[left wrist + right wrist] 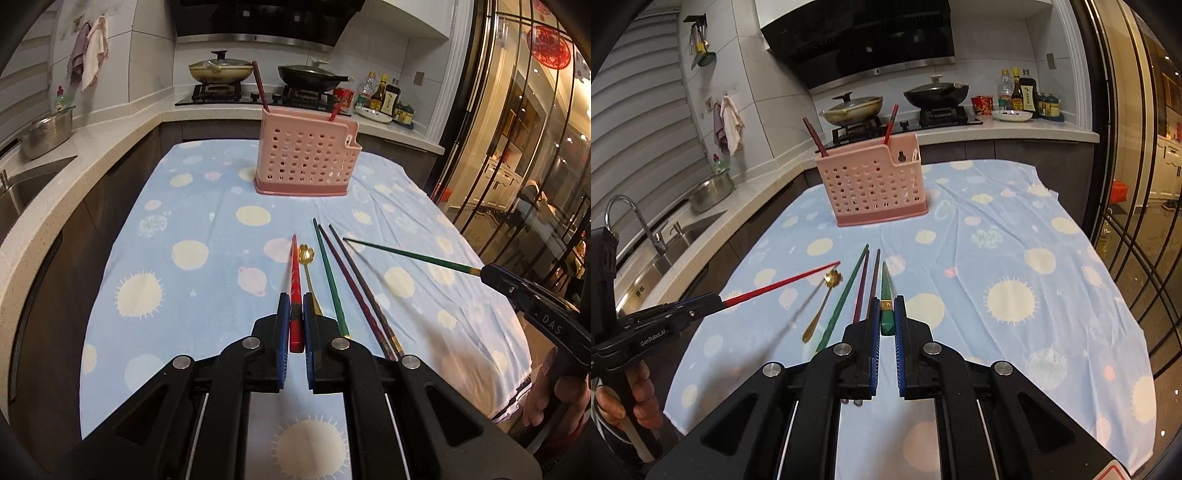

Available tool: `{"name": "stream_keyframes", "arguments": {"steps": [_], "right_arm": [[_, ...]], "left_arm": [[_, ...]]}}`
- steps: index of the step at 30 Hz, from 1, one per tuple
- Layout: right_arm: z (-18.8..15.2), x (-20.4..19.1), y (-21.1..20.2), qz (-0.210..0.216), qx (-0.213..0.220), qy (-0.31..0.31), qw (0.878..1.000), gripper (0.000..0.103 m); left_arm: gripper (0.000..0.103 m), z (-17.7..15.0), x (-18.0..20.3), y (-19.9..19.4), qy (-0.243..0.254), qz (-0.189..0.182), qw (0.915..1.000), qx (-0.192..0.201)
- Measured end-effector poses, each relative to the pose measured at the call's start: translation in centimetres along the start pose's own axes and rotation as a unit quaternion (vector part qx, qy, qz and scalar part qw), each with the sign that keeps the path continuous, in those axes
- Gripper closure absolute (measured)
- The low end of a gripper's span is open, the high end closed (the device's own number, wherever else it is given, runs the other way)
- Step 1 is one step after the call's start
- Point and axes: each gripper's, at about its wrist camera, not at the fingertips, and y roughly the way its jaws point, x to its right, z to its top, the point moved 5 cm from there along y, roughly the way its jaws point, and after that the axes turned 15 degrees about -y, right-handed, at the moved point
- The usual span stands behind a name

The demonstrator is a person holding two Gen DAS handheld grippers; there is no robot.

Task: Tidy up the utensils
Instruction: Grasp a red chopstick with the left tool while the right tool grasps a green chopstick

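chopsticks: three lie (332, 280) on the cloth (207, 236), tips toward the pink basket (306, 162), two inside. my left gripper (294, 306) clamps a red one (295, 280), my right gripper (886, 310) a green one (886, 295), both pointing basketward.

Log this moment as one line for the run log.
left tool: shut on red chopstick | right tool: shut on green chopstick | both off cloth

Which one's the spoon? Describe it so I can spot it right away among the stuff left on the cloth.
Start at the pink perforated holder on the blue spotted cloth, then come nearer to the row of utensils lying flat. The spoon lies leftmost, beside the green chopstick: it is the only gold piece, with a flower-shaped bowl.
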Motion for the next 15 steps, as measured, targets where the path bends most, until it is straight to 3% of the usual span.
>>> {"name": "stream_keyframes", "arguments": {"steps": [15], "right_arm": [[7.7,3.1,-1.2,-0.007,0.082,-0.001,0.997,0.096]], "left_arm": [[0.096,9.1,1.1,-1.5,0.011,-0.011,0.9964,0.083]]}}
